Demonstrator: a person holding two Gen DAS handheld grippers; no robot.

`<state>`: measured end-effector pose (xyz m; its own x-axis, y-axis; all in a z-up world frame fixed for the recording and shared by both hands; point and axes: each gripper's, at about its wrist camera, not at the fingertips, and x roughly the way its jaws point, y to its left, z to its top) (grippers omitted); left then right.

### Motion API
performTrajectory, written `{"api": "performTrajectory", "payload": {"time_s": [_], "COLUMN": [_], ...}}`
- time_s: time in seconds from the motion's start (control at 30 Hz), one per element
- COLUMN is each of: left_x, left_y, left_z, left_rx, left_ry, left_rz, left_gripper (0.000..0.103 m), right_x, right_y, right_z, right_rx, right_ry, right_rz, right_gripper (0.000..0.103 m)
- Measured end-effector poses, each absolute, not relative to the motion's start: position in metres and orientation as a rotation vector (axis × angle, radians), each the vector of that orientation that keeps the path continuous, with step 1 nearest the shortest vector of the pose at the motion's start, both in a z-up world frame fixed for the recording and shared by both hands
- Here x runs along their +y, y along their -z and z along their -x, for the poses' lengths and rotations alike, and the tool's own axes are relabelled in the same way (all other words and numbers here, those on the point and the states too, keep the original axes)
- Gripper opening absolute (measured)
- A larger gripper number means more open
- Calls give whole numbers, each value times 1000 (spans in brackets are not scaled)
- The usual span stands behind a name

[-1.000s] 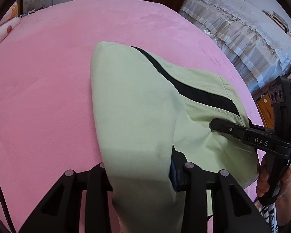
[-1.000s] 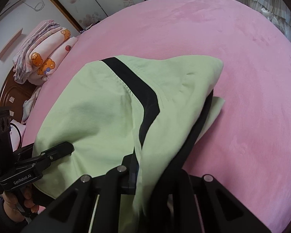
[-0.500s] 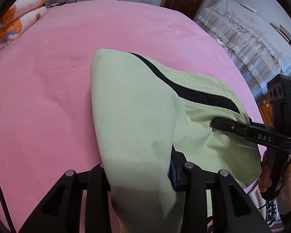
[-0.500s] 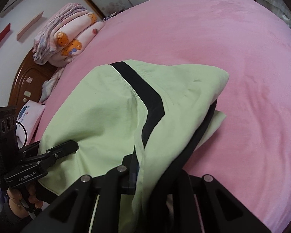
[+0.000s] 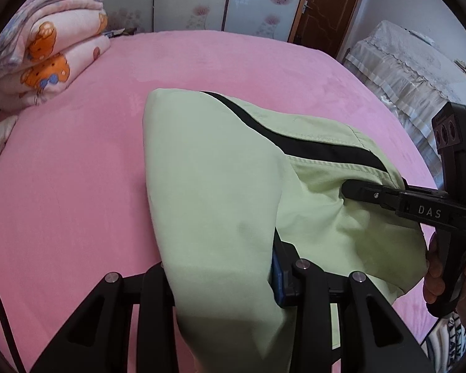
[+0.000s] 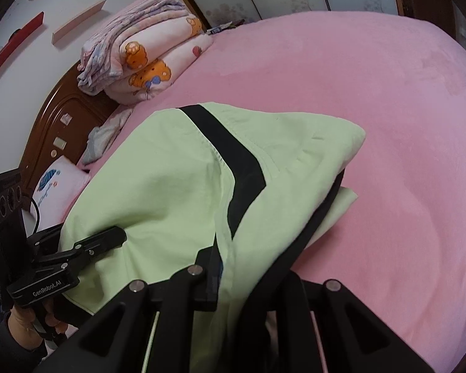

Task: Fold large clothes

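Both grippers clamp garment | door left-view only | headboard right-view only

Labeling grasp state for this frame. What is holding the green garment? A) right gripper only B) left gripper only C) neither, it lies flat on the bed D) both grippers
D: the left gripper and the right gripper are each clamped on the green garment, which hangs between them above the pink bed.

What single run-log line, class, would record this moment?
left gripper: shut on green garment | right gripper: shut on green garment | garment: draped over pink bed
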<state>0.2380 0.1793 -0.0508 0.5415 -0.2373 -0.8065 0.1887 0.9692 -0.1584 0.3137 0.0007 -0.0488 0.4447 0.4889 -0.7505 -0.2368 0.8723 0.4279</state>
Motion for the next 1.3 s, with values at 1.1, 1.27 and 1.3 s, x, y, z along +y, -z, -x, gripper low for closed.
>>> {"api": "performTrajectory", "payload": {"time_s": [1.1,1.27,1.3], "left_x": [227,188,187], "left_y": [157,178,183], "left_z": [-459,-421,-419], "left_rx": [874,927,938], "left_ry": [7,-15,-30], "left_rz": [46,-1,-19], "left_gripper": [37,36,36], "right_x": [13,61,63], "right_y": [100,124,134], "right_z": [-458,-442,-444], "right_rx": [823,893,921], "right_ry": [-290,-306,-278], "right_rz": [-125,2,17], "right_gripper": [47,20,20]}}
